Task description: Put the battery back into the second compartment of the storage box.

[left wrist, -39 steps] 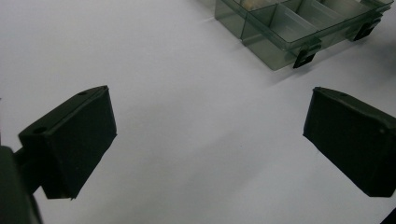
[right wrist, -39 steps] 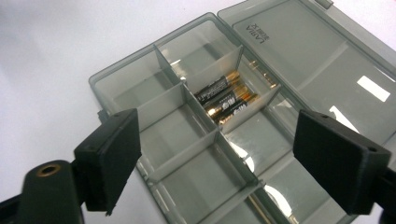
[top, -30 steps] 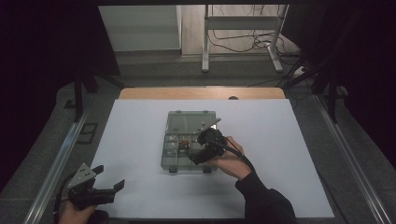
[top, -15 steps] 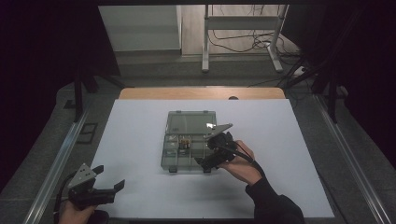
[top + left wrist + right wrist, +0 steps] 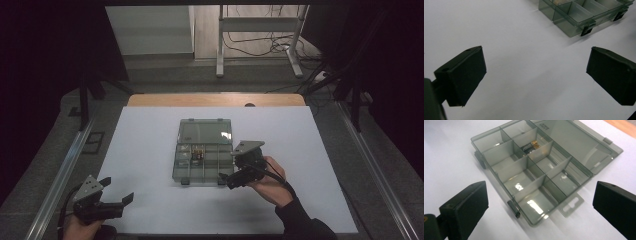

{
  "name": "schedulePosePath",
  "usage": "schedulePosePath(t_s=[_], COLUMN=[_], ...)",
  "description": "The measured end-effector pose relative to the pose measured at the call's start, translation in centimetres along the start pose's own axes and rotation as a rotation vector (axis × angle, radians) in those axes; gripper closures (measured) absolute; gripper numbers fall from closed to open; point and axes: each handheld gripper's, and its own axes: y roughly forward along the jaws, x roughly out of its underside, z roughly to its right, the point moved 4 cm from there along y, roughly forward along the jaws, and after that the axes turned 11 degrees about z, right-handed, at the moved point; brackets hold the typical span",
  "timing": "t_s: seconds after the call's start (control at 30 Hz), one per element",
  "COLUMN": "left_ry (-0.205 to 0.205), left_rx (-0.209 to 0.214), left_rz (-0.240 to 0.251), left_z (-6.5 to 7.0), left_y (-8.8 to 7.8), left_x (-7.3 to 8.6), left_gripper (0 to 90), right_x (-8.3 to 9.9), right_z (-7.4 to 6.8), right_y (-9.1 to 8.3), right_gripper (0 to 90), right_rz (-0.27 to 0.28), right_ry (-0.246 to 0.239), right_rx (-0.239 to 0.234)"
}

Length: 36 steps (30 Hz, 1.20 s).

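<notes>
High view: a smoky clear organizer box point(image 5: 204, 150) lies open at the centre of the white bench point(image 5: 145, 150), its lid folded flat toward 12 o'clock and its divided tray toward 6 o'clock. Batteries point(image 5: 198, 149) sit in one compartment of the tray's far row, left of centre. At 3 o'clock of the tray, just beside its near right corner, the right hand-held gripper point(image 5: 229, 180) is carried in a hand point(image 5: 267, 176), with its jaws pointing toward 9 o'clock. Those jaws have just been opening and now stand wide, with nothing between them.

Right gripper view: the two black jaws frame the tray from either side, well apart, and a battery point(image 5: 531, 146) with a gold end lies in a far compartment. The nearer compartments show only glare. A clear hang tab point(image 5: 571, 205) sticks out from the tray's near edge.

At 7 o'clock on the bench, well apart from the box, the left hand-held gripper point(image 5: 119, 194) is held low over the near left corner. Left gripper view: its jaws stand wide over bare white surface, gripping nothing, with the box's latched corner point(image 5: 586, 30) at 1 o'clock.
</notes>
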Motion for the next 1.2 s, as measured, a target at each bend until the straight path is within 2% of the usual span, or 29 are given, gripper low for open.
schedulePosePath(t_s=[0.13,0.47,0.87,1.2], left_ry=[-0.003,-0.002,0.0,0.0], left_rx=[0.001,0.001,0.0,-0.001], left_rz=[0.002,0.001,0.0,0.001], left_z=[0.0,0.0,0.0,0.0], left_y=[0.0,0.0,0.0,0.0], left_x=[0.0,0.0,0.0,0.0], left_gripper=[2.9,2.9,2.9,2.9], right_x=[0.5,2.0,5.0,6.7], right_z=[0.0,0.0,1.1,1.9], right_y=[-0.9,-3.0,-6.0,-8.2], right_gripper=[0.5,1.1,0.8,0.9], right_rz=[0.008,0.033,0.081,0.09], right_ry=[-0.015,0.013,0.073,0.139], right_rx=[0.017,0.057,0.104,0.12])
